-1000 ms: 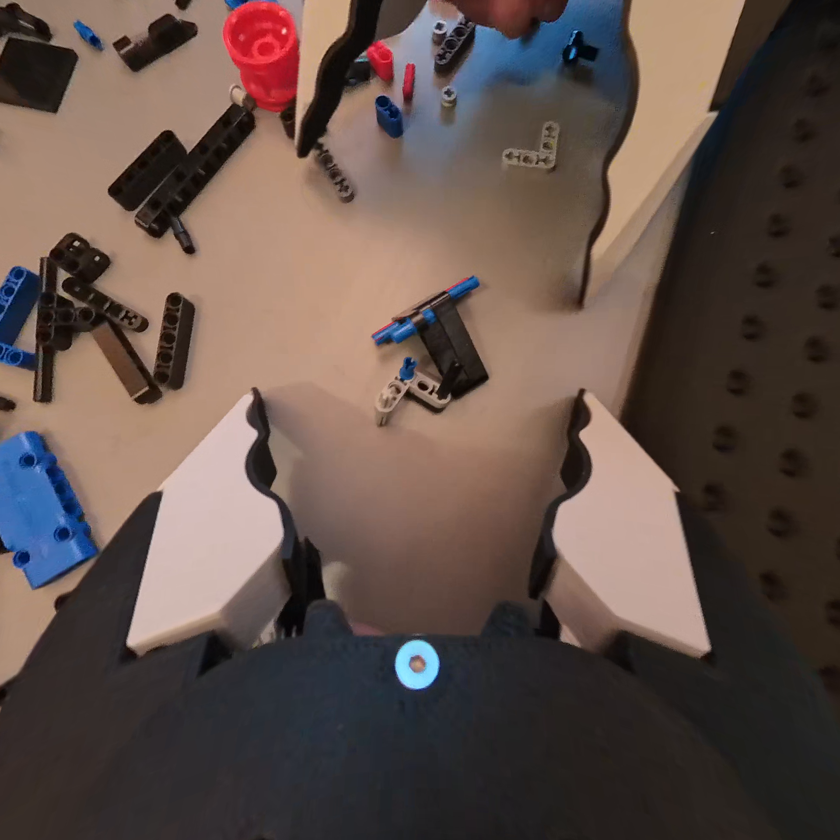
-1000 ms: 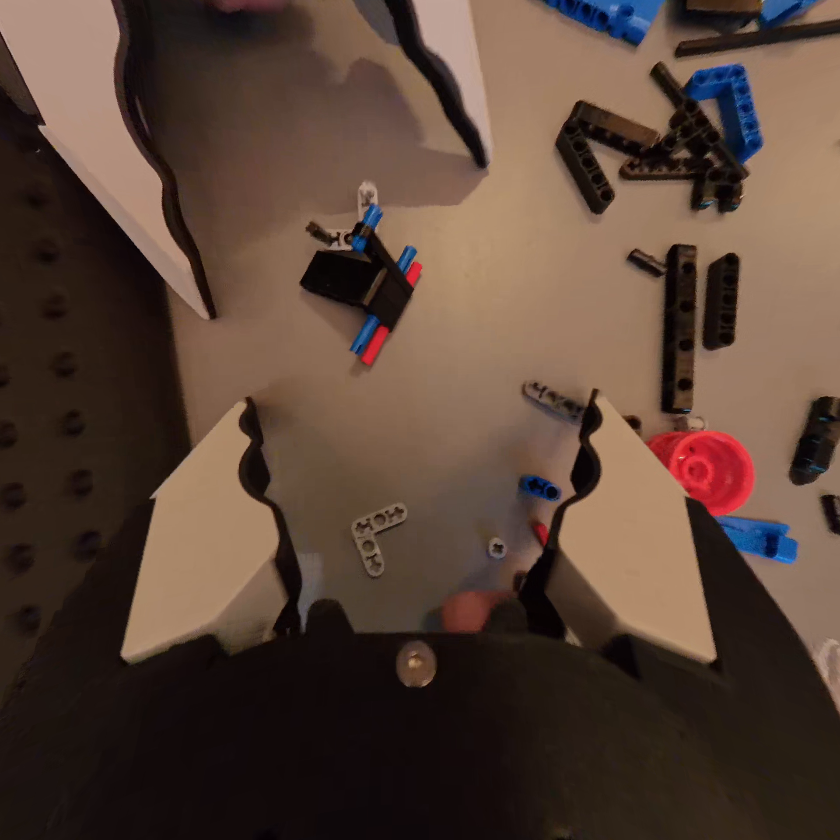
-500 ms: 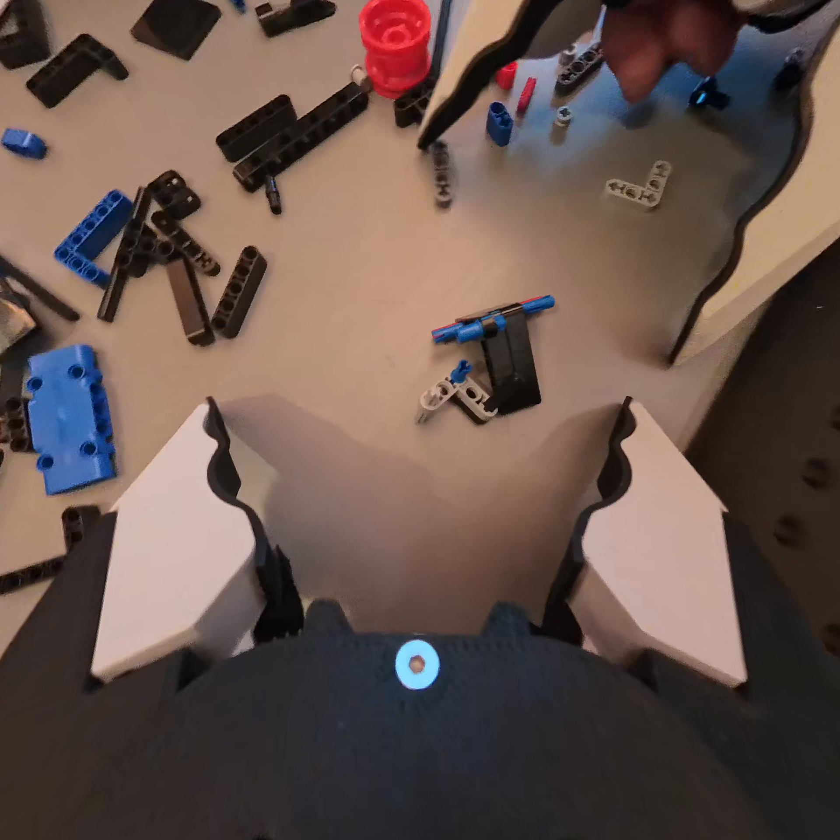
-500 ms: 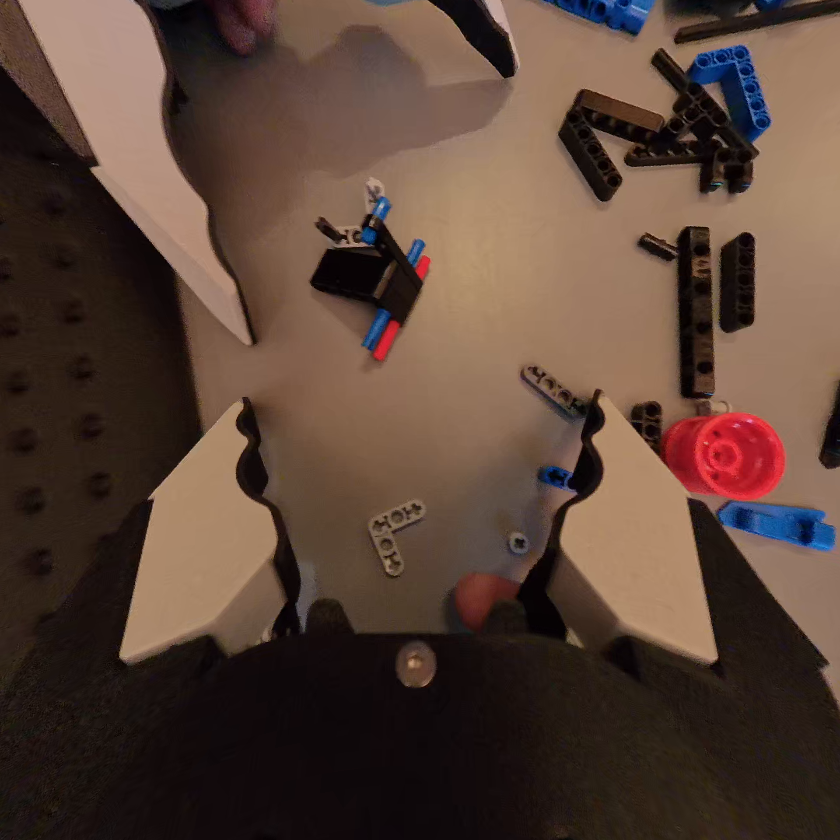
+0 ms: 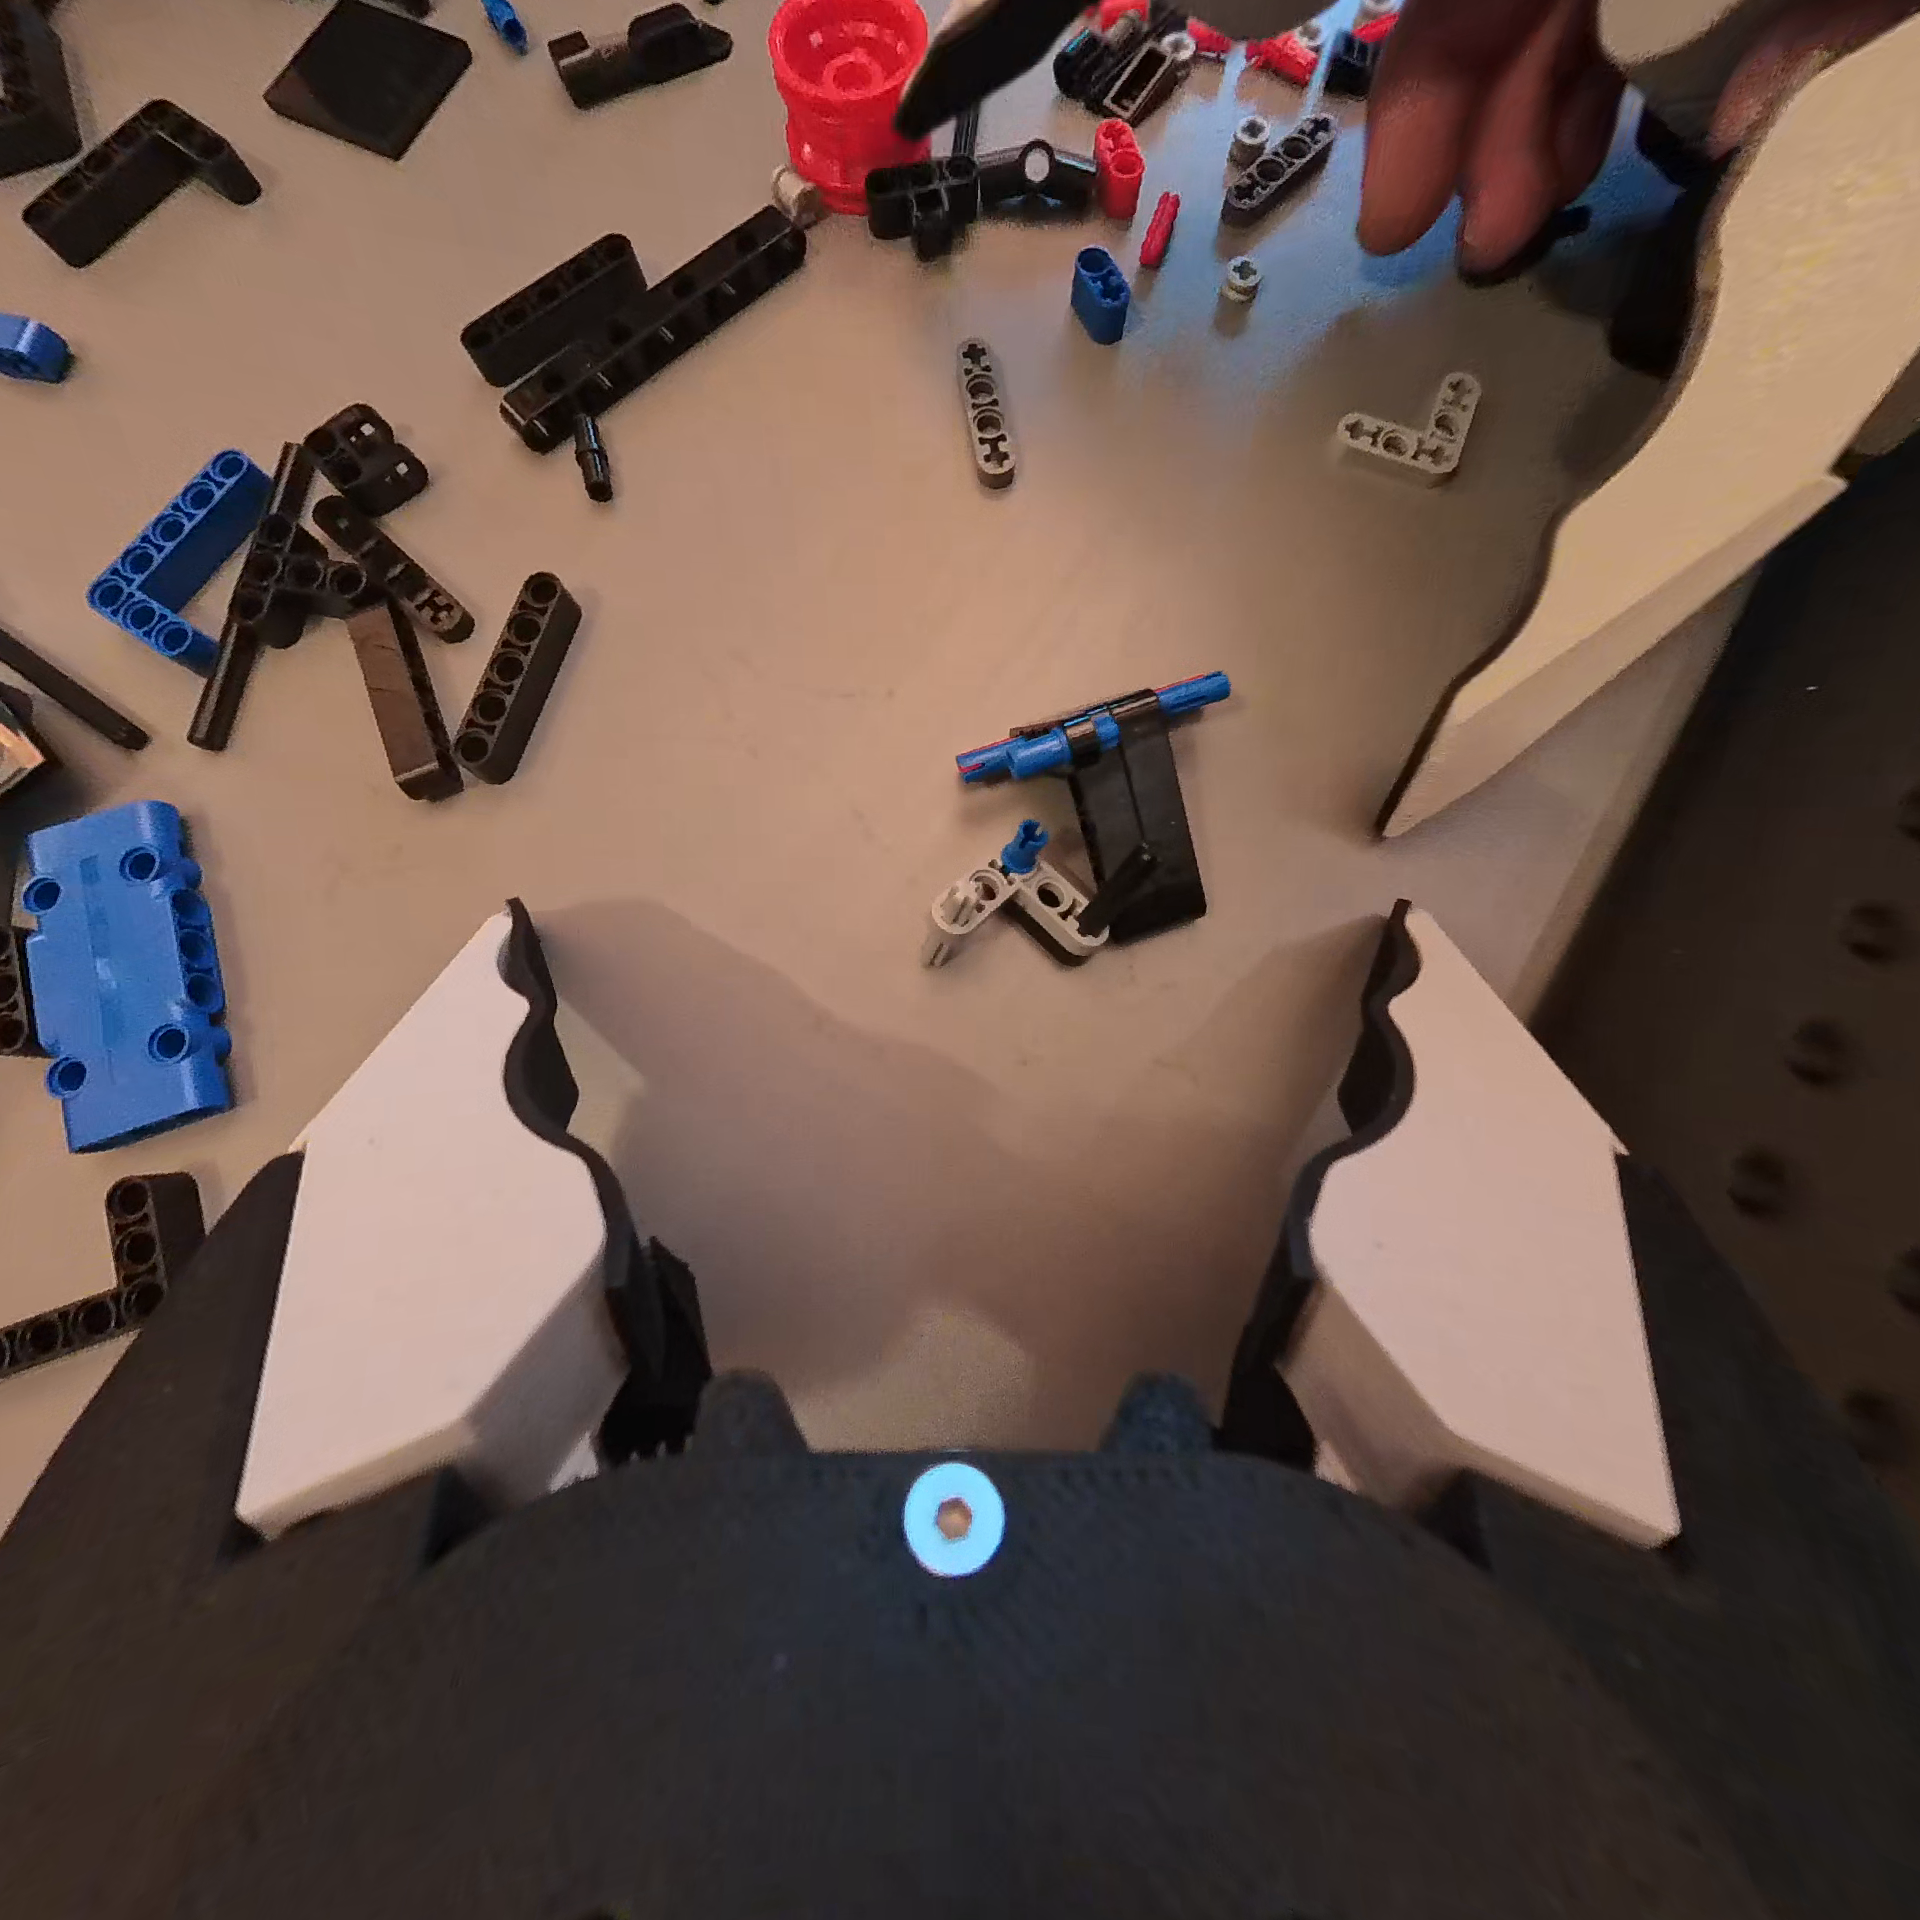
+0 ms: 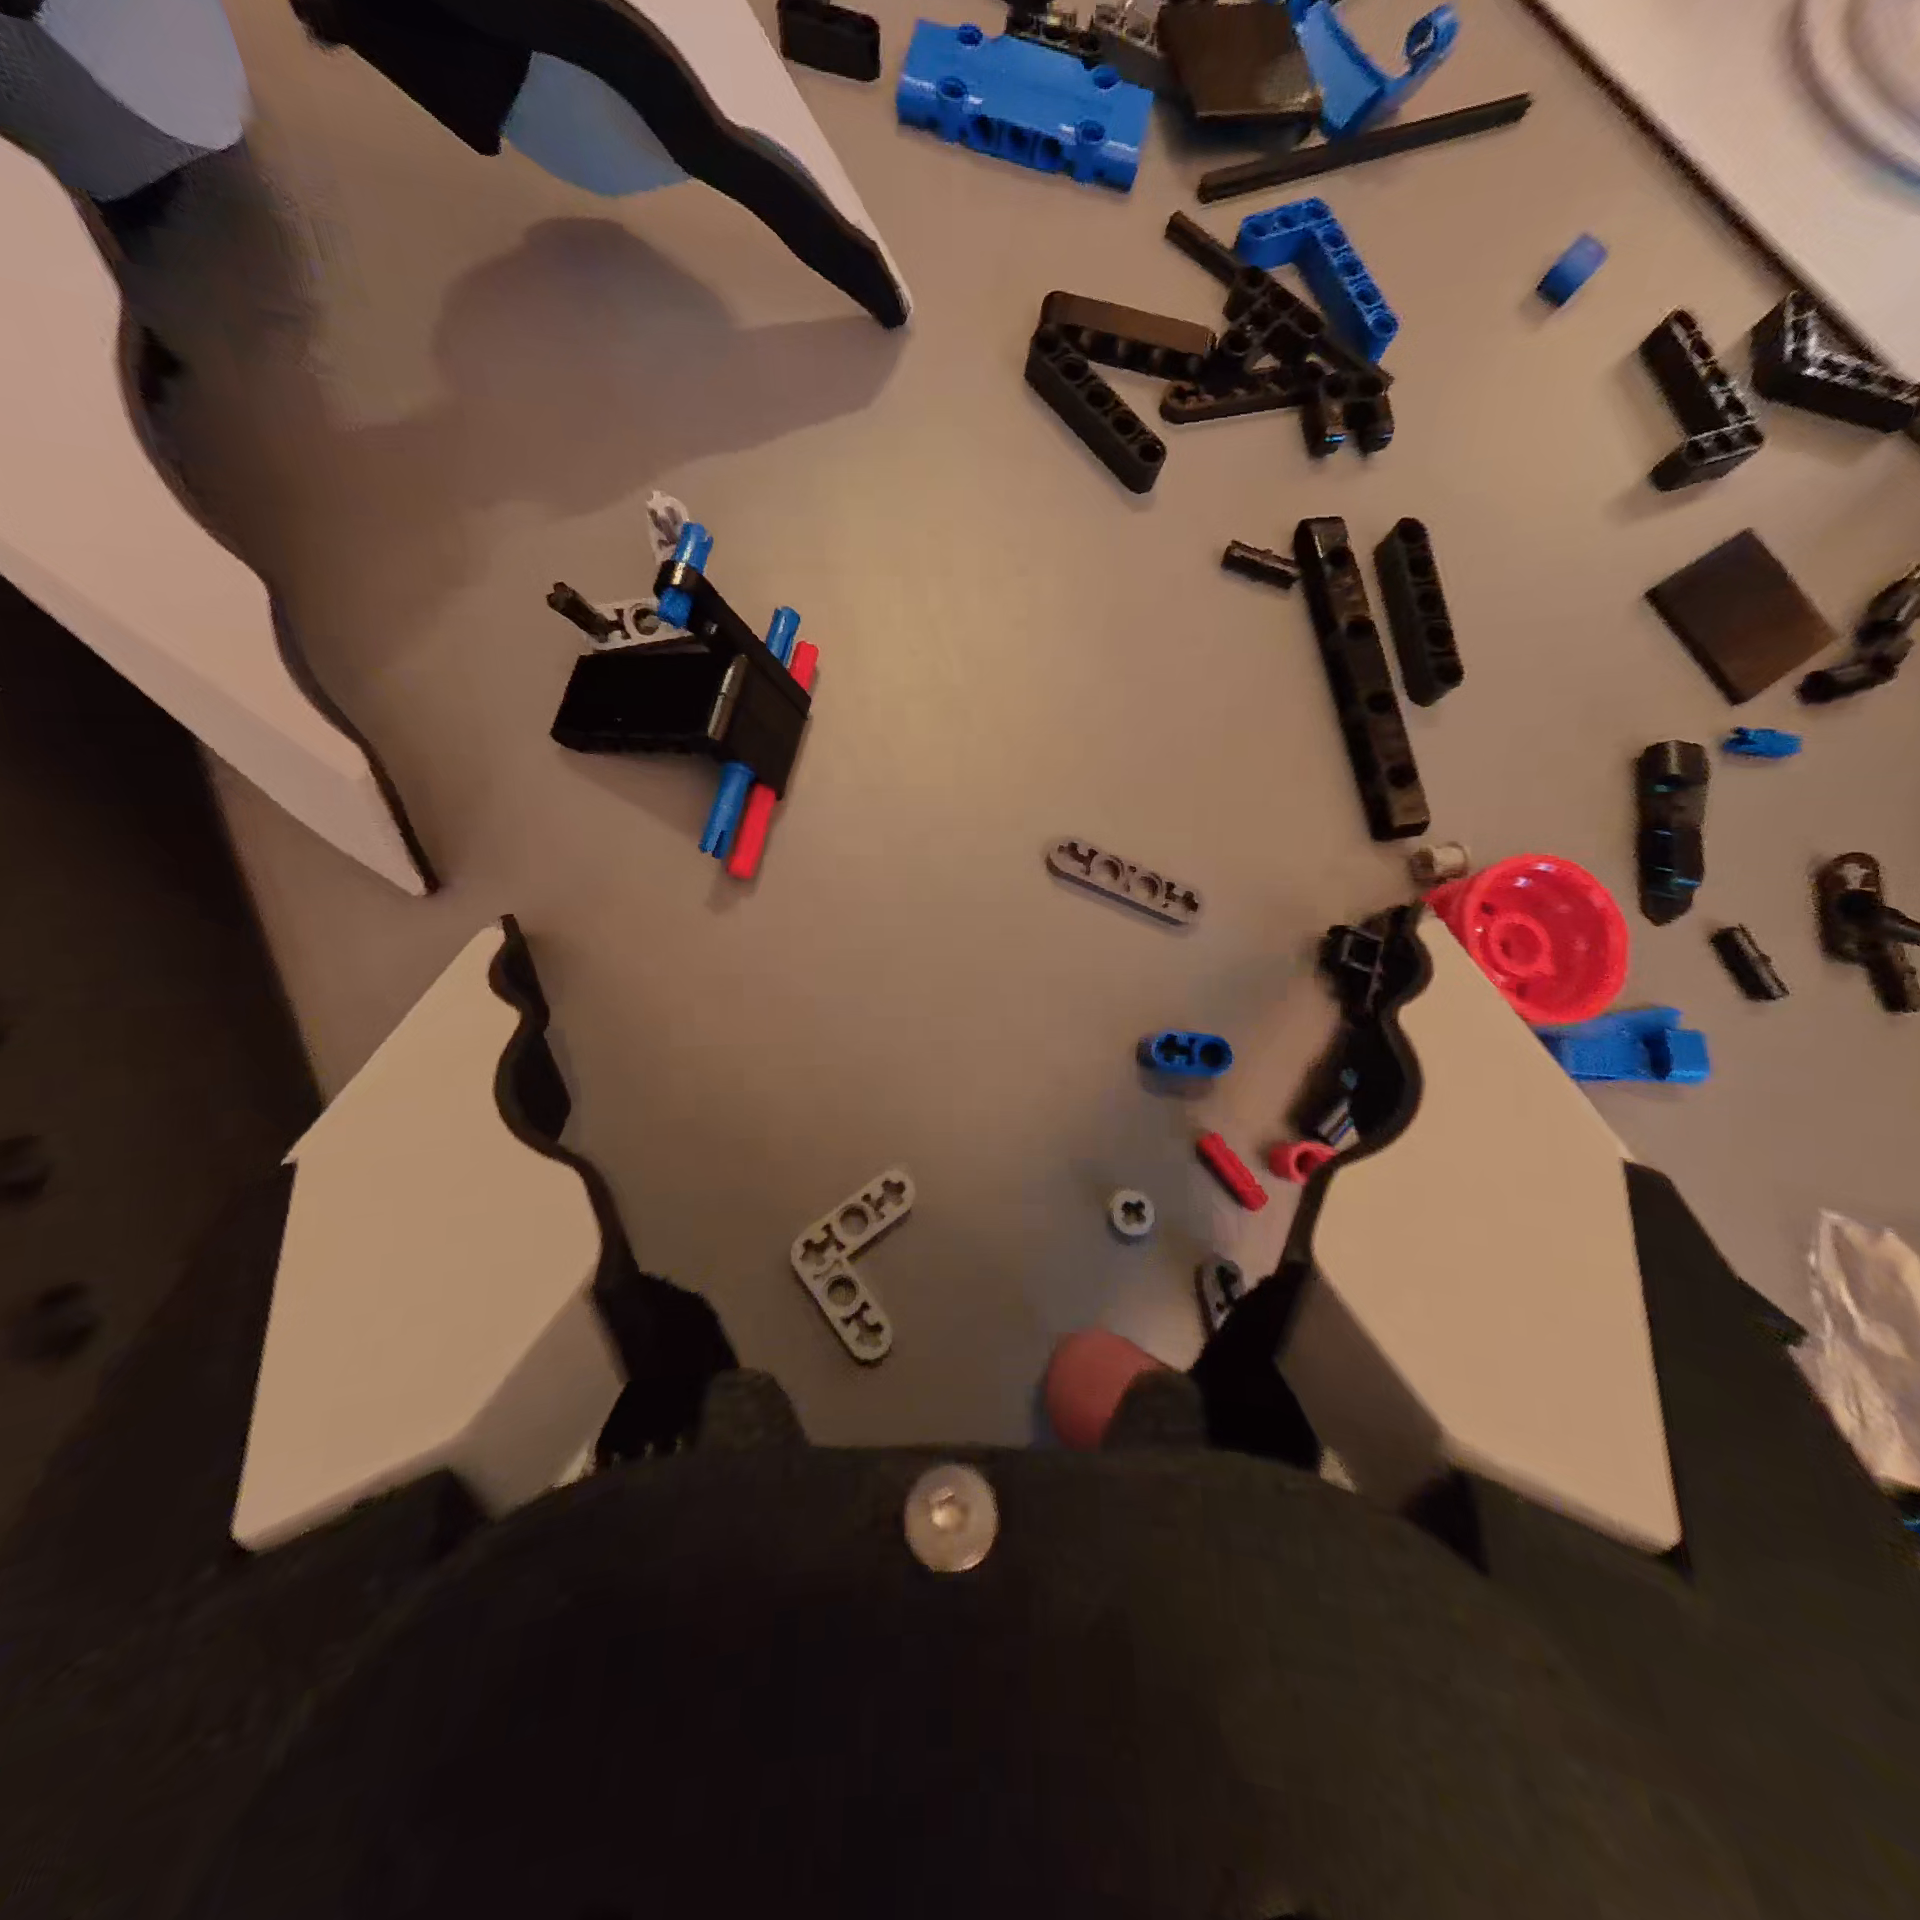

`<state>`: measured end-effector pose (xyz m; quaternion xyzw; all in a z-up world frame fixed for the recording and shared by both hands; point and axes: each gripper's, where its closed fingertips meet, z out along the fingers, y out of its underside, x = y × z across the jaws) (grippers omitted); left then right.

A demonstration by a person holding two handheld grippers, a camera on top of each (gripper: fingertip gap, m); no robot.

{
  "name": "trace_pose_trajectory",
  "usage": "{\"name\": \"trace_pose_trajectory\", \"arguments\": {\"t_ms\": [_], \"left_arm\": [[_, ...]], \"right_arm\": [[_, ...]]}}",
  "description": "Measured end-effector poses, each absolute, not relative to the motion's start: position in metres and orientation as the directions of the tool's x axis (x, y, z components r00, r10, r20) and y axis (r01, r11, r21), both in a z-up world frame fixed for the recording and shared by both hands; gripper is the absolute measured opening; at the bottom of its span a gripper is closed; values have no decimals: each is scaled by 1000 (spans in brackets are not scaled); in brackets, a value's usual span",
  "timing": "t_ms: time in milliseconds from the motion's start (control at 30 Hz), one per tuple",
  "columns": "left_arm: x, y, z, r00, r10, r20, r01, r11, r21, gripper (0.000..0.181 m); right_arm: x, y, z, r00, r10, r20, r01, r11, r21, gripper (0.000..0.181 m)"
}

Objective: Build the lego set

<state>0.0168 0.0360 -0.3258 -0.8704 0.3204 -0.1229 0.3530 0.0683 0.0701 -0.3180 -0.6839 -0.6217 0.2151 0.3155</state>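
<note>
A small part-built assembly (image 5: 1112, 821) of black beams, blue and red axles and a grey angle piece lies on the grey table (image 5: 790, 644). It also shows in the right wrist view (image 6: 691, 691). My left gripper (image 5: 956, 914) is open and empty, above the table just short of the assembly. My right gripper (image 6: 961, 930) is open and empty, facing it from the other side. A grey L-shaped piece (image 6: 852, 1262) lies between its fingers, with a blue connector (image 6: 1184, 1051) and a red pin (image 6: 1231, 1171) nearby.
Loose black beams (image 5: 634, 322), blue beams (image 5: 171, 561), a blue panel (image 5: 120, 971) and a red wheel hub (image 5: 847, 88) lie scattered at left and far. A grey flat beam (image 5: 985, 410) lies mid-table. A dark perforated surface (image 5: 1787, 1039) borders the table at right. A person's hand (image 5: 1475, 135) shows by the right gripper.
Both grippers have drawn back and turned, showing more of the table and loose parts. The assembly has not moved. Both grippers stay open.
</note>
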Motion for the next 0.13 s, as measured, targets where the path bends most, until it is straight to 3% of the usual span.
{"name": "trace_pose_trajectory", "arguments": {"t_ms": [133], "left_arm": [[17, 36, -326, 765, -644, -12, -471, -546, -693, 148]], "right_arm": [[69, 71, -315, 137, 982, 133, 703, -2, -712, 154]]}}
